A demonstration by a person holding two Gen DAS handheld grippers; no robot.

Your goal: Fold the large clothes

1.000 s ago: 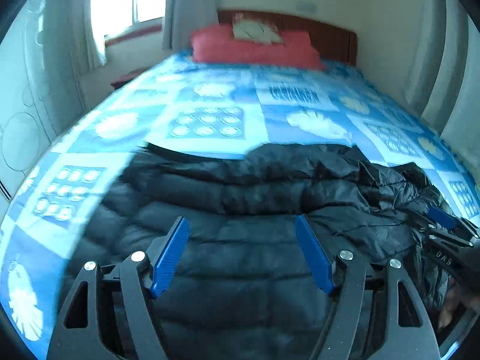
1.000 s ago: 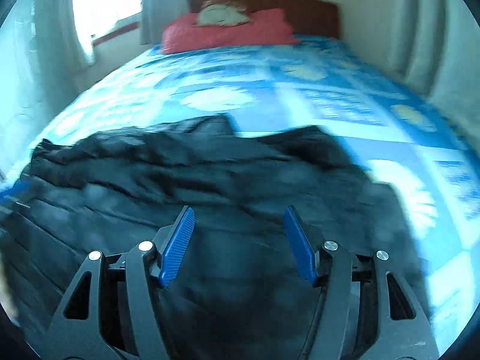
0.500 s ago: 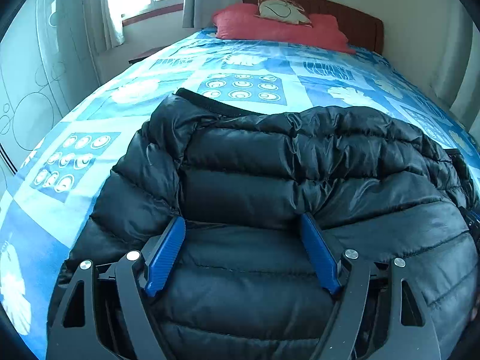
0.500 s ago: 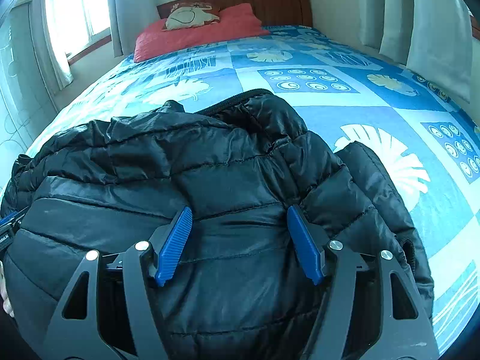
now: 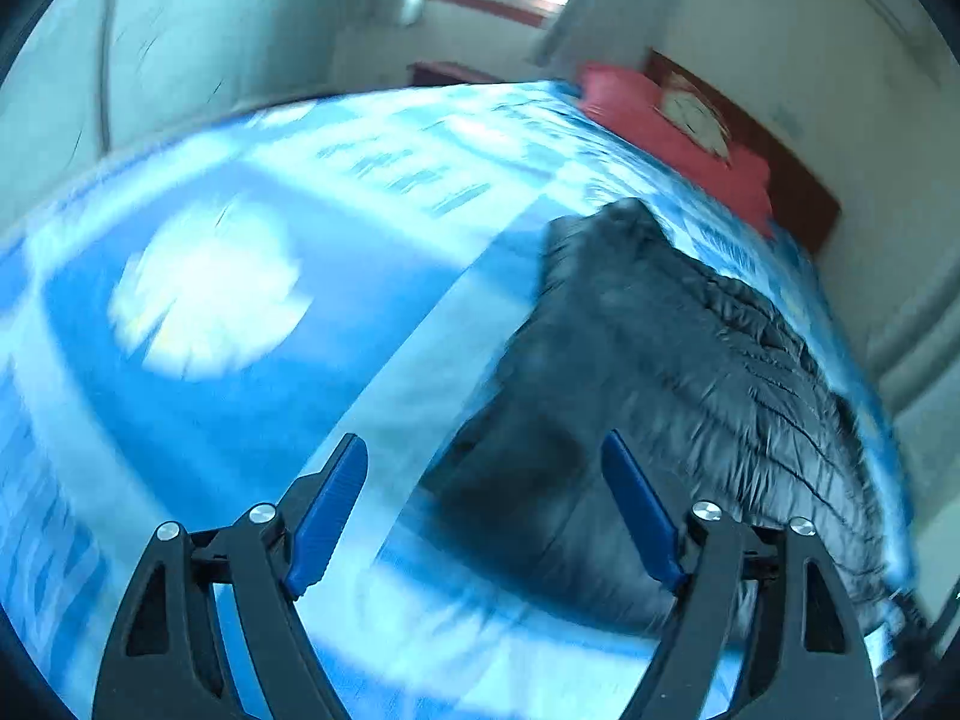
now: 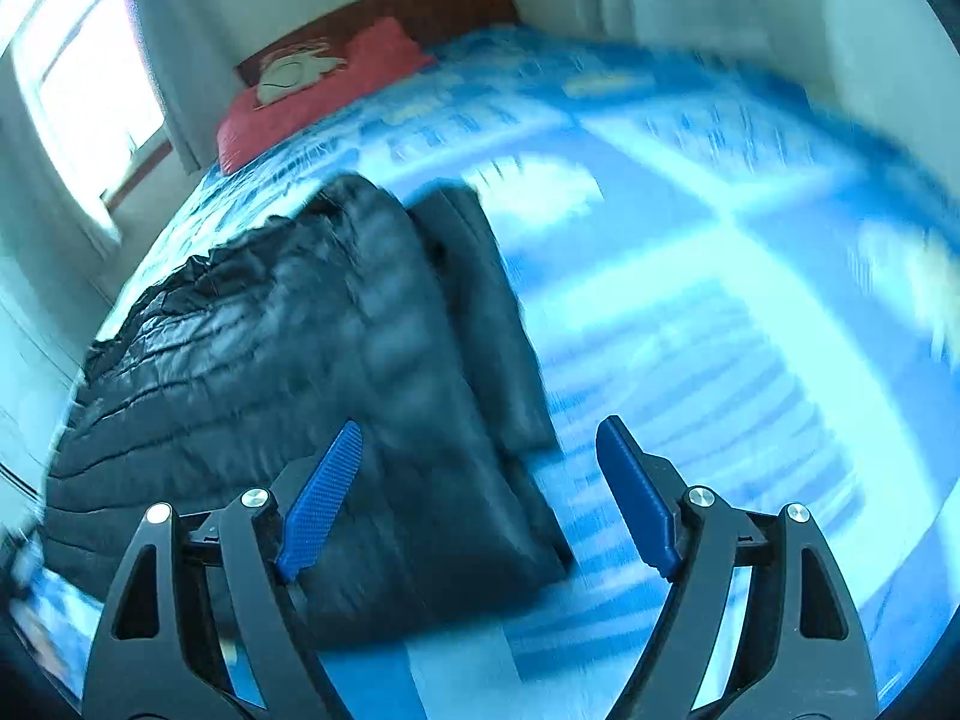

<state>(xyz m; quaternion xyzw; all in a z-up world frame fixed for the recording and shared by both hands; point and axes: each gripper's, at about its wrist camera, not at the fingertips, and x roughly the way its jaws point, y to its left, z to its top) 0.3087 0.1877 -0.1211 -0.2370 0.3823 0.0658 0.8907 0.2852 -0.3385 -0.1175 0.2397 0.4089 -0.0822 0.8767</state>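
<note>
A black quilted puffer jacket lies folded on the blue patterned bed. In the left wrist view it is to the right, and my left gripper is open and empty above the jacket's near left corner and the bedsheet. In the right wrist view the jacket is to the left, with a sleeve lying along its right edge. My right gripper is open and empty above the jacket's near right corner. Both views are blurred by motion.
The bed has a blue sheet with white shell prints. A red pillow and a wooden headboard are at the far end. A window with curtains is on the left wall.
Both grippers have drawn back from over the jacket and swung apart, the left toward the jacket's left side and the right toward its right side. The jacket lies flatter on the bed.
</note>
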